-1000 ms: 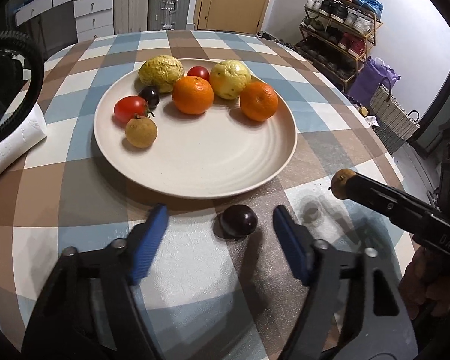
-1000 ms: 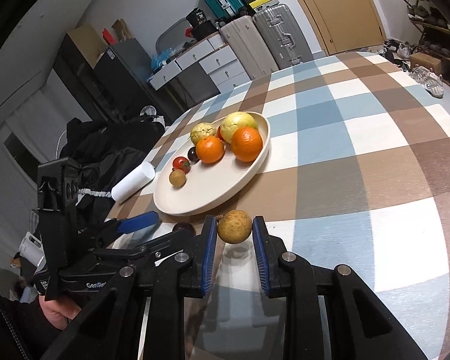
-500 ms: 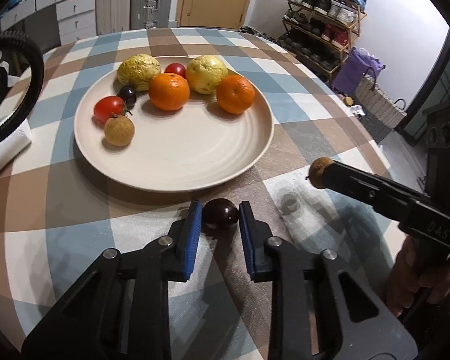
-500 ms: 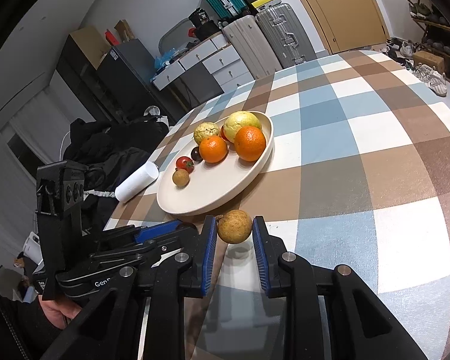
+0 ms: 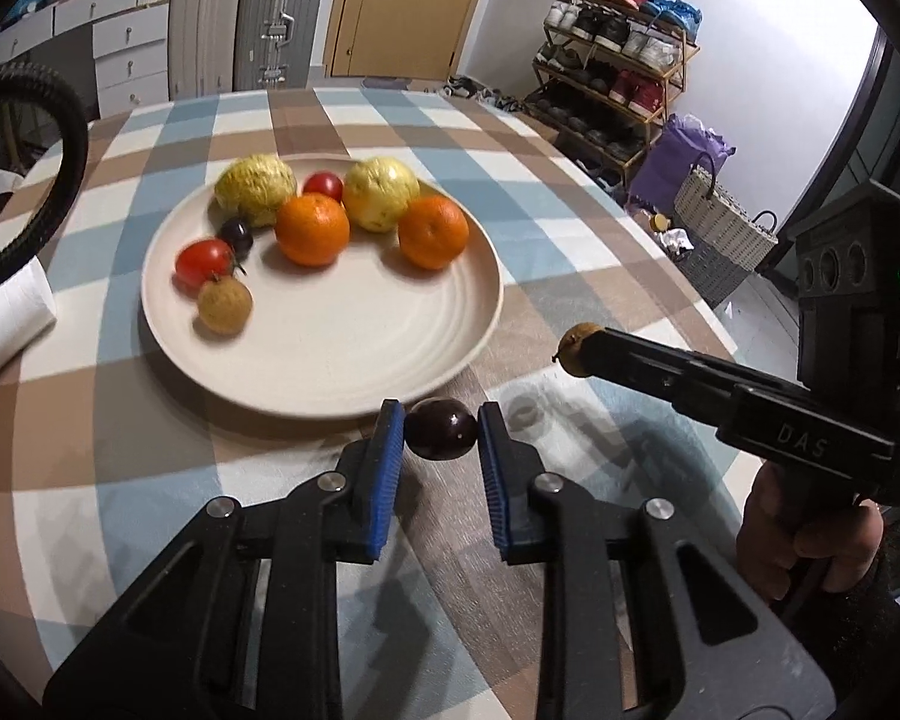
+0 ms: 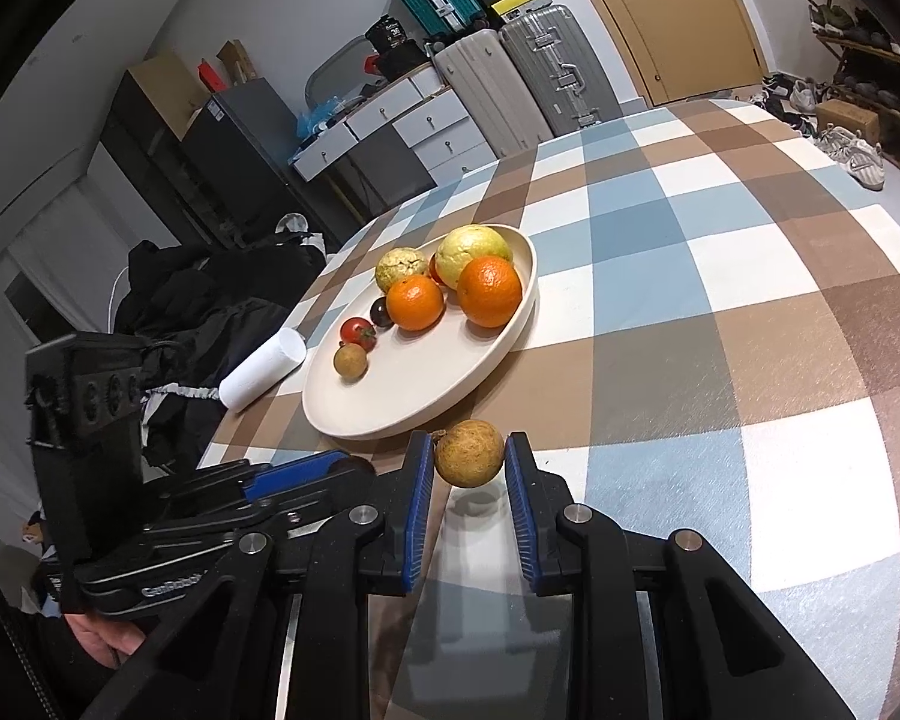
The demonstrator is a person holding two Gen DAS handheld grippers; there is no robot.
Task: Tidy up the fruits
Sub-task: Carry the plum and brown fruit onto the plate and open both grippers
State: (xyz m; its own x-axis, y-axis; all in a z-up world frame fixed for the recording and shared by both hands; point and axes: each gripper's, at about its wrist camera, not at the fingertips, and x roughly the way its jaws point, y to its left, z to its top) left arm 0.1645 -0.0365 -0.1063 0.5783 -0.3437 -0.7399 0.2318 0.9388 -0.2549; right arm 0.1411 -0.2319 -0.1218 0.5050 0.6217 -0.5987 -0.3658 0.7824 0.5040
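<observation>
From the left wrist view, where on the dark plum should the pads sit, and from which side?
Across its widest middle, coming from the near table edge. The dark plum is small and round, so the left gripper pinches its left and right flanks, the plate just beyond it.

Dark plum (image 5: pixel 439 437), tan longan (image 6: pixel 469 453), claw-pinched

My right gripper (image 6: pixel 469 461) sat at bottom centre, blue pads clamped on a brown longan (image 6: pixel 469 453) held just above the checked tablecloth (image 6: pixel 720 312). Cream plate (image 6: pixel 450 390) lay right behind it, mid-frame, carrying two oranges (image 6: pixel 489 290), two yellow-green fruits (image 6: pixel 473 252), a red tomato (image 6: pixel 357 330), a dark plum (image 6: pixel 381 311) and another longan (image 6: pixel 350 360). White roll (image 6: pixel 263 368) lay left of the plate. My left gripper (image 6: pixel 306 471) poked in from lower left, tips hidden behind my right one. Suitcases (image 6: pixel 546 72) stood at the top.
</observation>
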